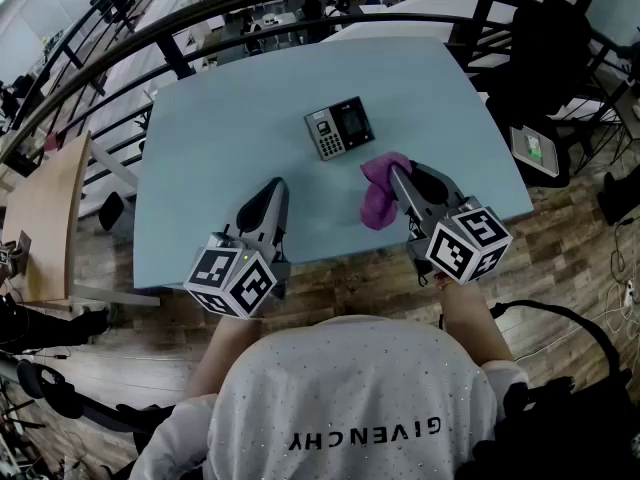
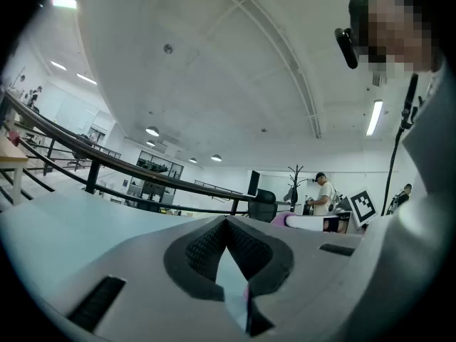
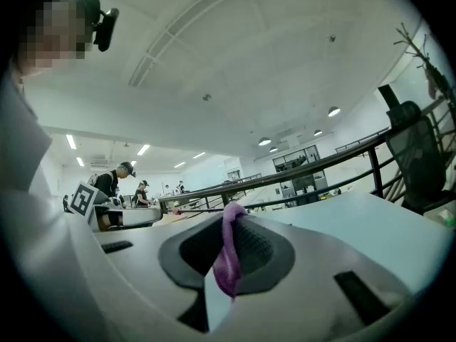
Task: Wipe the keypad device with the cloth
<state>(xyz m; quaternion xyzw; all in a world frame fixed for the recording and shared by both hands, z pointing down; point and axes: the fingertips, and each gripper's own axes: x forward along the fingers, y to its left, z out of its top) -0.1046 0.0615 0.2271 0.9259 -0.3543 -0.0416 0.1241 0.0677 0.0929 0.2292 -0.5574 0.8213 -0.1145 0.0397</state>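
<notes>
Your left gripper [image 1: 277,184] and right gripper [image 1: 398,171] are each a pair of smooth grey tapered shells, lined inside with dark, finely ribbed pads [image 2: 203,248]. Each carries a white cube [image 1: 232,277] at its rear, printed with black square markers. You wear a white, finely speckled short-sleeved T-shirt [image 1: 350,398] with dark capital lettering.

Both grippers are held out side by side ahead of the person's chest, well apart and pointed forward, the left gripper [image 1: 276,185] being closed with nothing between its jaws and the right gripper [image 1: 398,171] being clamped on a hanging purple cloth [image 1: 379,200]
</notes>
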